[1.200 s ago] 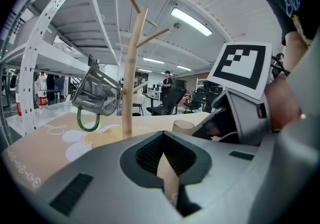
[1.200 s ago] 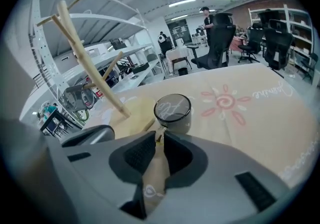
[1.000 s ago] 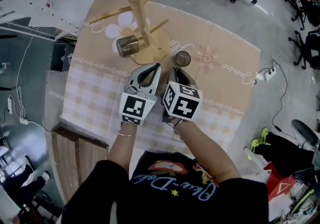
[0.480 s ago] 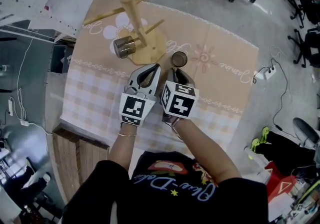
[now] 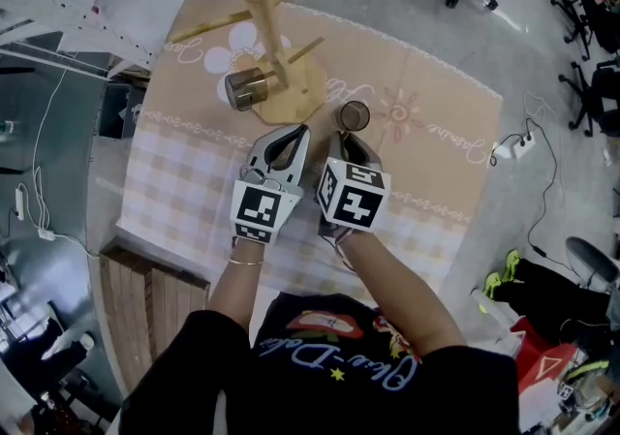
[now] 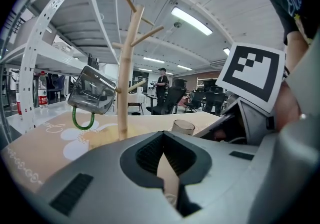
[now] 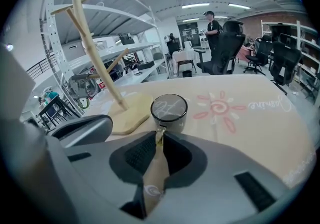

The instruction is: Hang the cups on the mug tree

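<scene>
Mug tree point(image 5: 266, 31) far-left on table point(image 5: 436, 133), hung cup point(image 5: 248, 89) on its left; 2nd cup point(image 5: 354, 115) just rt of base.

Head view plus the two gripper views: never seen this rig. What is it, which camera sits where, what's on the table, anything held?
There is no robot here: a person holds a two-jaw gripper in each hand. The head view comes from a camera on the person's head, looking steeply down. Each gripper view comes from a camera riding on that gripper, looking along its jaws. On the patterned tablecloth stands a wooden mug tree with a hung cup on one peg, and a glass cup stands upright beside its base. The left gripper is shut and empty. The right gripper has just been closing its jaws on the glass cup's handle; the cup stands on the cloth.
</scene>
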The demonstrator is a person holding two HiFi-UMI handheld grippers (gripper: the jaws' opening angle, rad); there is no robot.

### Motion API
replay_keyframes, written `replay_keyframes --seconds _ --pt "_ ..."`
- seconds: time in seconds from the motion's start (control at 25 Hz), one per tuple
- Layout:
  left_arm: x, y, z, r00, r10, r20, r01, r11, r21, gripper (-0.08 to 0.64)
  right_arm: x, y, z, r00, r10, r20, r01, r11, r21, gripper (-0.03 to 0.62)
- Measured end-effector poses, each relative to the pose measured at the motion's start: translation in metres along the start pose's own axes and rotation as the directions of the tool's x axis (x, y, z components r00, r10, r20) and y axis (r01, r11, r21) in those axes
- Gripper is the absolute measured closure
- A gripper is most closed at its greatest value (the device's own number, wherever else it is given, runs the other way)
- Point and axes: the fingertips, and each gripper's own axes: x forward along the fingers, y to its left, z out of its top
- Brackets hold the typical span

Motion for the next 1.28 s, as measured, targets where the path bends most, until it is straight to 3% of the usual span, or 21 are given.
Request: replay_keyframes --seconds 0.64,0.8,1.28 --pt "-0.001 -0.006 0.001 1.000 0.026 -0.013 -0.026 0.999 0.019 0.552 -0.021 -0.009 0.003 0.991 0.130 0.044 -0.129 0.991 -0.017 0.551" --pt "-0.001 -0.013 -0.003 0.999 0.027 -0.026 -0.026 0.999 0.026 0.552 -0.029 -0.007 0.008 0.983 0.176 0.059 -0.173 0.983 -0.057 0.551" --pt "-0.003 -0.029 0.004 0.999 0.029 -0.016 -0.029 0.998 0.053 0.552 -0.063 0.007 0.026 0.931 0.353 0.092 -0.329 0.921 -0.208 0.551"
